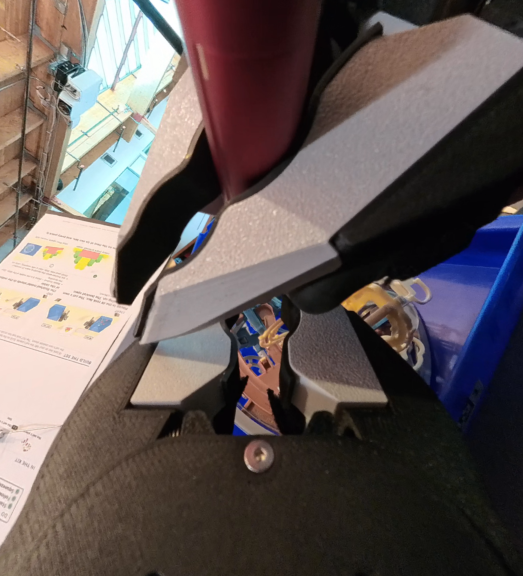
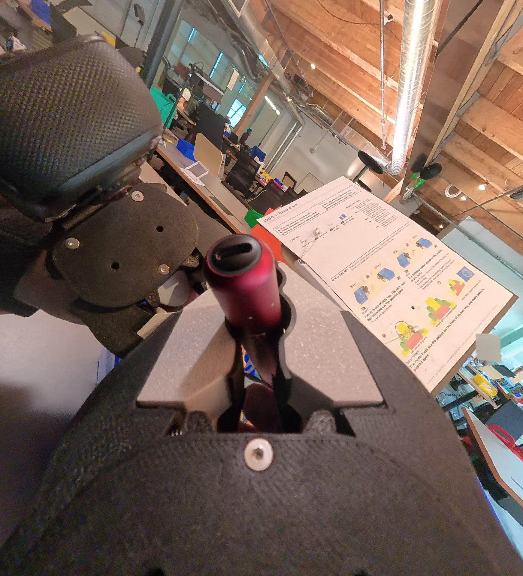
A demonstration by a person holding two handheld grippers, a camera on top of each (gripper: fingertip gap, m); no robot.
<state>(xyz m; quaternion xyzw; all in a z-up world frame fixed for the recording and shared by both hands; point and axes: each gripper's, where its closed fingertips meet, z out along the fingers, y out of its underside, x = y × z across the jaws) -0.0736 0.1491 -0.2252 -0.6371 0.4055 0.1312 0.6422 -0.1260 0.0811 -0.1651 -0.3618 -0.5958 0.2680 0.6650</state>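
My right gripper (image 2: pixel 254 314) is shut on a dark red metal cylinder (image 2: pixel 244 286) with a slot-shaped port in its black end cap. In the left wrist view the right gripper (image 1: pixel 138 304) reaches in from above with that cylinder (image 1: pixel 247 93) between its grey fingers (image 1: pixel 316 187). My left gripper (image 1: pixel 258 338) points into a blue bin (image 1: pixel 488 311). Its jaws stand close together, and a brown and blue plastic piece (image 1: pixel 255 386) shows in the gap. I cannot tell whether they grip it. The left gripper's black body (image 2: pixel 67 124) sits at the upper left of the right wrist view.
A printed instruction sheet on a board (image 1: pixel 51 311) stands beside the grippers and also shows in the right wrist view (image 2: pixel 394 280). A clear bag of beige and brown pieces (image 1: pixel 391 314) lies in the bin. The white table (image 2: pixel 20 358) is at the left, with more tables (image 2: pixel 210 184) behind.
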